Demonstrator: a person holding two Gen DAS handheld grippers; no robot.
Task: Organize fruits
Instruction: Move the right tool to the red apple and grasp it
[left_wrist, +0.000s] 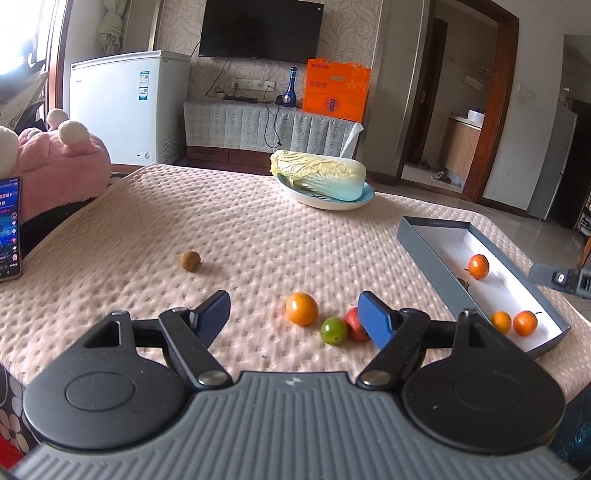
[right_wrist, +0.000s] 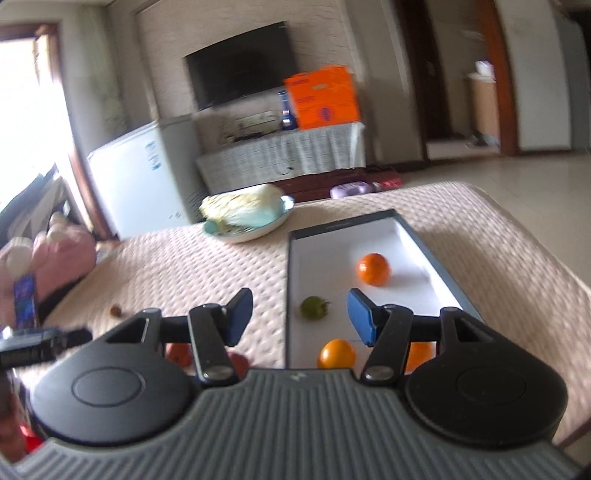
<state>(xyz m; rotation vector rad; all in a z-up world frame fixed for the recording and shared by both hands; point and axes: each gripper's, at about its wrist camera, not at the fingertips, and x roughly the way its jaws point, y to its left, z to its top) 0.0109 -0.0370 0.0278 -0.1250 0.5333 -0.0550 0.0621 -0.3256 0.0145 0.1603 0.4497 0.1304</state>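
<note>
Orange fruit (left_wrist: 301, 308) lies loose near the bed's near edge, with lime (left_wrist: 334, 331) and red fruit (left_wrist: 354, 322) touching alongside. Left gripper (left_wrist: 295, 314) gapes empty: straddle the orange alone. Right gripper (right_wrist: 295, 317), also wide and empty, hovers over the box (right_wrist: 291, 258).

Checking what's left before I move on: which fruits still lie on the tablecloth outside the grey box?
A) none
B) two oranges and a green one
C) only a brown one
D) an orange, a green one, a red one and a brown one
D: the orange, green fruit and red fruit cluster left of the grey box, with the brown fruit apart.
</note>
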